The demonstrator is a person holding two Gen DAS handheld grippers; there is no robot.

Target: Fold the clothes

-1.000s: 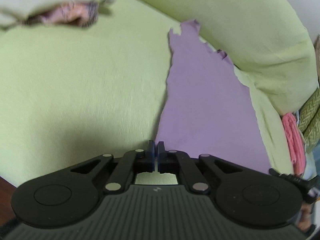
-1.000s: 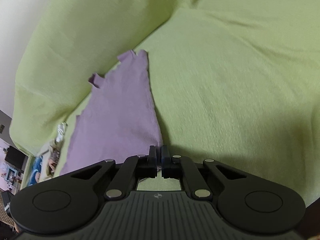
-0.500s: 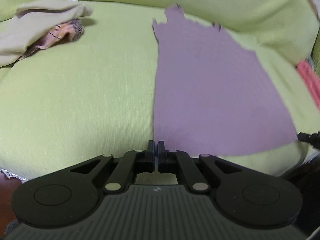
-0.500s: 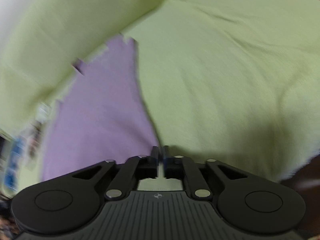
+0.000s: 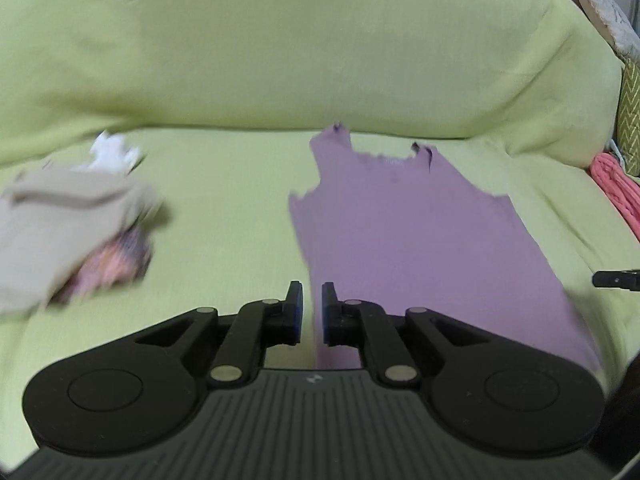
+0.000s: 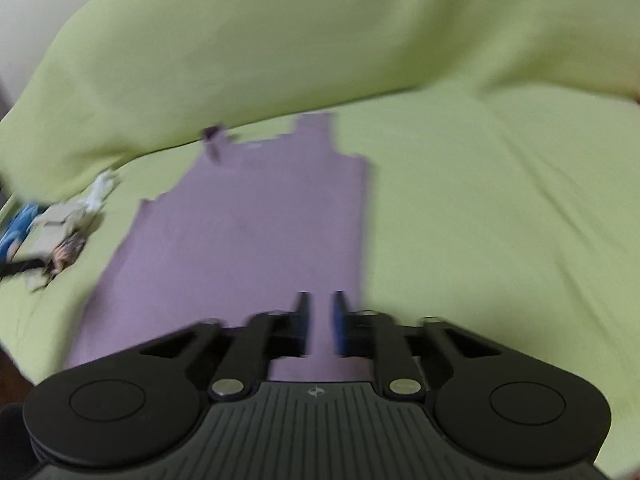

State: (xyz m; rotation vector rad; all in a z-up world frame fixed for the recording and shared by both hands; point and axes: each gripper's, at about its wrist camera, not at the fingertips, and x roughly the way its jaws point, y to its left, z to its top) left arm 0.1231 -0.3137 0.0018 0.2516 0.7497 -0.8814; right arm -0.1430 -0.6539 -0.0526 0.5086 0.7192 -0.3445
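A green-covered sofa (image 5: 224,184) is filling both views. A purple tank top (image 5: 416,232) is lying flat on its seat, straps pointing to twelve o'clock. Crumpled clothes (image 5: 68,220) are sitting at nine o'clock. The left gripper (image 5: 311,307) and right gripper (image 6: 320,320) are hovering slightly parted, grasping nothing. Pinching only one layer would likely skew the fold.

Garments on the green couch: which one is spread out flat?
The purple sleeveless top, lying flat on the seat with its straps toward the backrest. The beige garment to its left sits bunched in a heap over a pinkish patterned piece.
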